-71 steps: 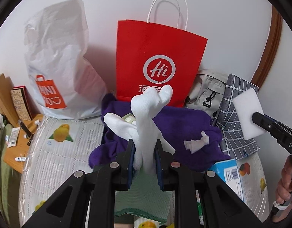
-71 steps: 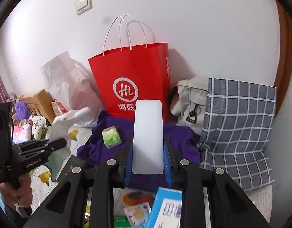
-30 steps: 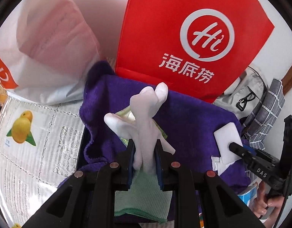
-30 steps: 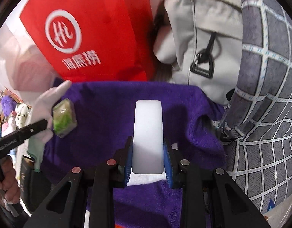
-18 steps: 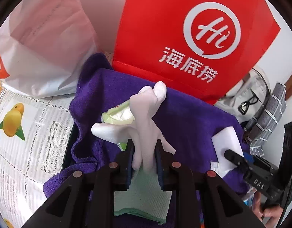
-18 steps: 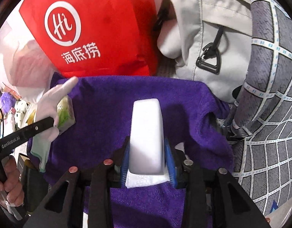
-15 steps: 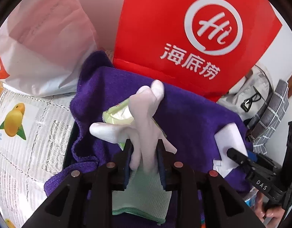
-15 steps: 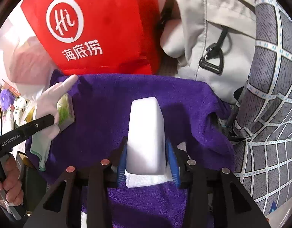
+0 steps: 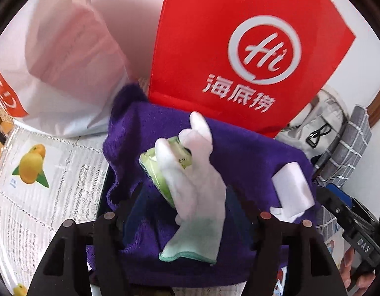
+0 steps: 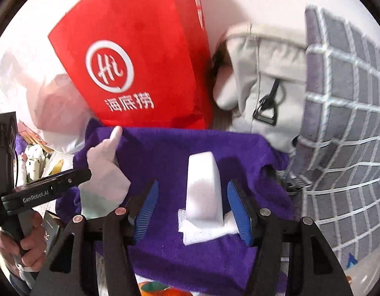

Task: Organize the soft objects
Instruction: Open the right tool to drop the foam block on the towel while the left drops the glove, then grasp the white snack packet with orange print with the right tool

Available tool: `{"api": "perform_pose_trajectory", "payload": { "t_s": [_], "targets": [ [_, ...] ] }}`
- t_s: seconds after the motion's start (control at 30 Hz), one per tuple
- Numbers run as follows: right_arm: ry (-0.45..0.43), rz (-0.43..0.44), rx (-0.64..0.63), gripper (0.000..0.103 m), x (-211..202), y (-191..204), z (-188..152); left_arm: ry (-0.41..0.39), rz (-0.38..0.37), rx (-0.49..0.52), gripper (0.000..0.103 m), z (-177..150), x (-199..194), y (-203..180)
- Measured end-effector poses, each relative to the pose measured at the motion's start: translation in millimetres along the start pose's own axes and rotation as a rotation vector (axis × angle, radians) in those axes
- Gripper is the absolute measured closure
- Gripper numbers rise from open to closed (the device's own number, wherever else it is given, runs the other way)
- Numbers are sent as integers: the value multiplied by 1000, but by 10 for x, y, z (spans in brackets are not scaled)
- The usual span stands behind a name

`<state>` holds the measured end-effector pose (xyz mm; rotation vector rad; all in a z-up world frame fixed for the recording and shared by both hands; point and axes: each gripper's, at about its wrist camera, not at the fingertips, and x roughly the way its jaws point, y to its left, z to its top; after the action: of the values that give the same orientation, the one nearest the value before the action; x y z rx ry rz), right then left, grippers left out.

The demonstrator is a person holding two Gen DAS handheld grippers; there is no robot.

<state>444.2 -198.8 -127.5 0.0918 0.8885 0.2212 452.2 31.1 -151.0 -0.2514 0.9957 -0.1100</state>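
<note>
The left claw (image 9: 182, 209) was opening, its dark pads spread clear of the white glove (image 9: 197, 185) that lay between them. The glove rested on the purple towel (image 9: 246, 162), its pale green cuff toward the camera and its fingers stretched toward the red paper bag (image 9: 239, 49); it lay partly over a small green packet (image 9: 157, 170).

The right claw (image 10: 190, 209) was opening too, and its blue pads stood apart from the white sponge block (image 10: 203, 187) on both sides. The block stood upright between them on a folded white cloth (image 10: 202, 231), which lay on the same purple towel (image 10: 190, 153). In the left wrist view the block (image 9: 292, 190) sat near the towel's right edge, well apart from the glove.

Behind the towel stood the red bag, with a white plastic shopping bag (image 9: 54, 61) to its left, and a beige backpack (image 10: 264, 74) and a grey checked cushion (image 10: 345, 135) to its right. A hand (image 10: 17, 241) gripped the left tool's handle. To the left of the towel lay a printed cover with a yellow fruit picture (image 9: 31, 165).
</note>
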Motion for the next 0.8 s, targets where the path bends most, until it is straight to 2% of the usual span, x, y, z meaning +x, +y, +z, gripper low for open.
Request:
{"api": "perform_pose_trajectory", "payload": {
  "t_s": [0.07,0.1,0.2,0.27,0.53,0.67,0.8],
  "targets": [
    [-32,-5,0,44,-183,61,-39,-16,-1,20,40,3,-115,-39],
    [-40,-4,8,41,-265,78,-87,-20,-11,25,40,0,-161,-49],
    [-31,-1,19,38,-481,133,-284,-25,-98,46,40,-5,-339,-115],
    [-17,-12,13,38,-608,168,-470,-27,-119,66,40,-20,-439,-203],
    [50,-26,16,38,-1055,251,-1294,-80,-111,115,40,-113,-897,-389],
    [56,-83,-55,47,-1156,381,-1534,-61,-105,115,40,-290,-1036,-383],
    [83,-150,-187,57,-1049,614,-1670,-72,-71,132,40,-501,-1181,-290]
  ]
}}
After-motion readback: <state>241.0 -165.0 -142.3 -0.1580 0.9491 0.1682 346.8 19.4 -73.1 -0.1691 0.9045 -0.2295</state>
